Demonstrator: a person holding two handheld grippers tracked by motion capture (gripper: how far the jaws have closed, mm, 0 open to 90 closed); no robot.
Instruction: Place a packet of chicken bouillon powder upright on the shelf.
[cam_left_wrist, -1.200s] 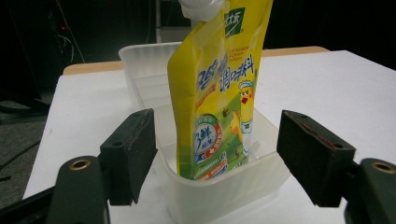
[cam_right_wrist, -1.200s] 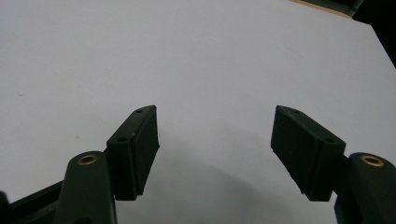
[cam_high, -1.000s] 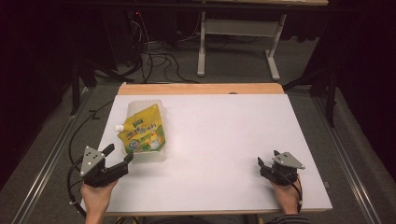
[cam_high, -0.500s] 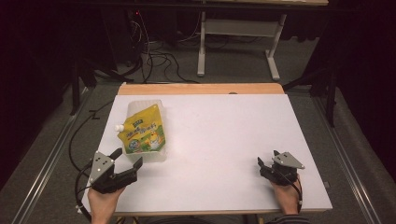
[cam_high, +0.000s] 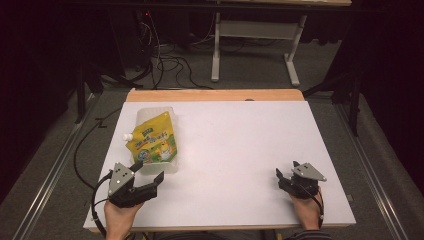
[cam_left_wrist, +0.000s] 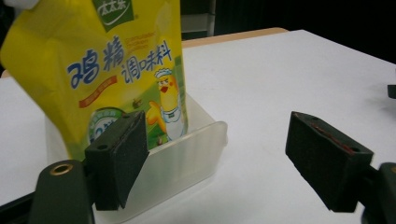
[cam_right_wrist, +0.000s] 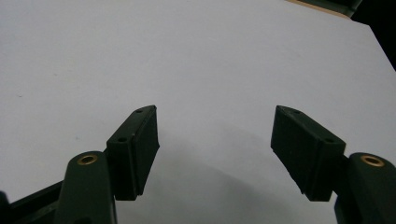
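your left claw (cam_high: 148, 172) has backed away from the yellow pouch (cam_high: 152, 142) over the last second: a moment ago its tips sat right against the near corner of the clear tray (cam_high: 167, 167), and now it sits lower on the table (cam_high: 240, 150), nearer your edge and a little to the right. its jaws have just been opening a touch wider, and nothing sits between them; in the left gripper view one pad (cam_left_wrist: 122, 156) shows in front of the tray wall, the other stands well off over bare table, so that claw is released and empty.

the pouch stands tilted in the tray at the left side of the table, its white cap (cam_high: 128, 136) pointing left and away from you. neither has shifted since the earlier pictures.

your right claw (cam_high: 286, 178) has kept its place near the right front edge, well apart from the pouch, jaws spread over bare white surface and holding nothing.

my reading: the pouch looks set down in the tray and let go, so the placing seems done. if you still mean to lift it, you'll need to bring the left claw forward again.
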